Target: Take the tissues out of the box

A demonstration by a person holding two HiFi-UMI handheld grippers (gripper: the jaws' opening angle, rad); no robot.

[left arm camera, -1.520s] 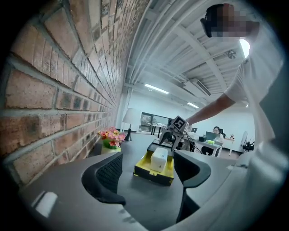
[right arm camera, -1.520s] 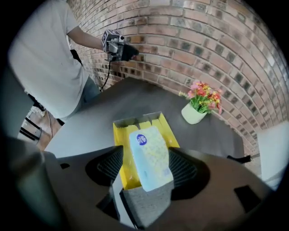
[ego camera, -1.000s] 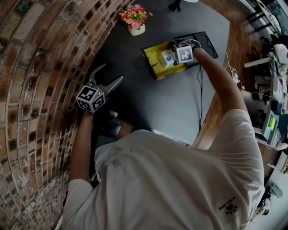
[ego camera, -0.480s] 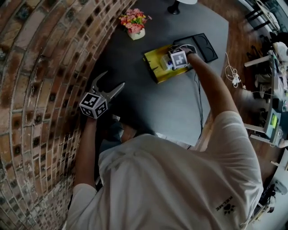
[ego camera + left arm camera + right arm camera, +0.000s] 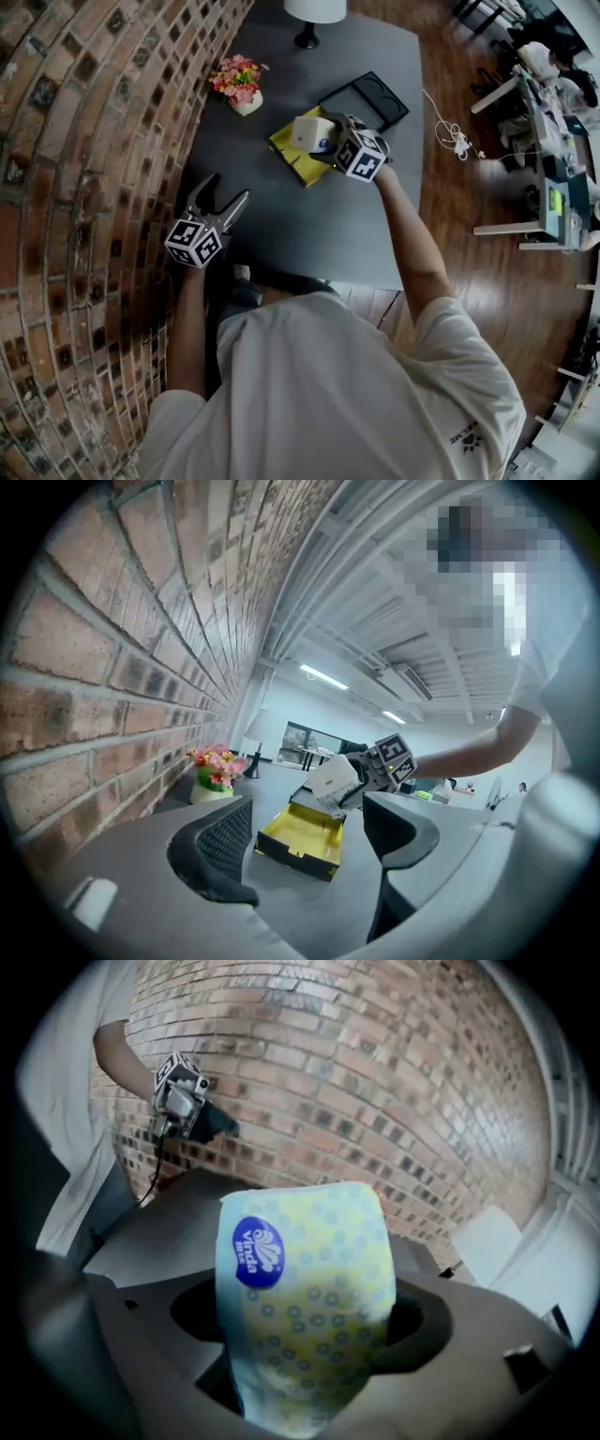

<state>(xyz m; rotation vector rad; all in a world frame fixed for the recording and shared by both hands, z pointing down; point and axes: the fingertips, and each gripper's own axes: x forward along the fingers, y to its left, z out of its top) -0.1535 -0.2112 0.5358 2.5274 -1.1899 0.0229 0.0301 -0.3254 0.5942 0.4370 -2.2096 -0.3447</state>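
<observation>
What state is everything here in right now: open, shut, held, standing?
tissue pack: held in the air above the box
box: open, on the table
right gripper: shut on the tissue pack
left gripper: open, empty
flower pot: upright

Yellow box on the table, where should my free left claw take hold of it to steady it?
I'd pinch the yellow box's near wall, coming from above on the left claw's side: it lies open and shallow, and that thin upright wall faces the claw.
</observation>
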